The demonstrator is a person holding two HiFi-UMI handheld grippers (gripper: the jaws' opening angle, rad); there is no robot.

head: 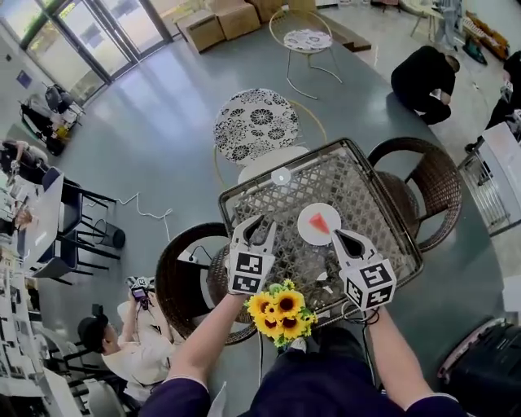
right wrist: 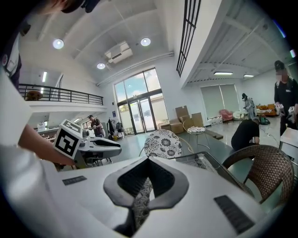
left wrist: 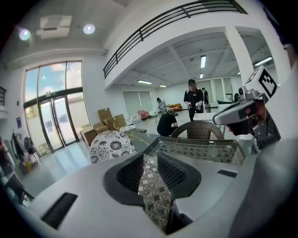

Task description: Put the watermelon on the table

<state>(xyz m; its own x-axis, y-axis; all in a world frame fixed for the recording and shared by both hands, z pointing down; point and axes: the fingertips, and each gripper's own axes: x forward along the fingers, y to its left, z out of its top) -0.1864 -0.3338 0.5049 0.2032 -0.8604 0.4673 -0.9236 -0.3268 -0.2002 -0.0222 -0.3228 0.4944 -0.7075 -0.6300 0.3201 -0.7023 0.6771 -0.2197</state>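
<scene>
I saw watermelon (head: 319, 222) on plate (head: 306, 234); right gripper (head: 348, 241) just right of plate, left gripper (head: 254, 230) farther left; both parted, empty

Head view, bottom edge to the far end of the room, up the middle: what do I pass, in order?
Sunflowers → white plate with the watermelon slice → black-and-white patterned chair → small round table → cardboard boxes.

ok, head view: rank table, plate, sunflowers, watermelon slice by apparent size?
1. wicker table
2. sunflowers, but nearest the camera, so unsure against the plate
3. white plate
4. watermelon slice
</scene>
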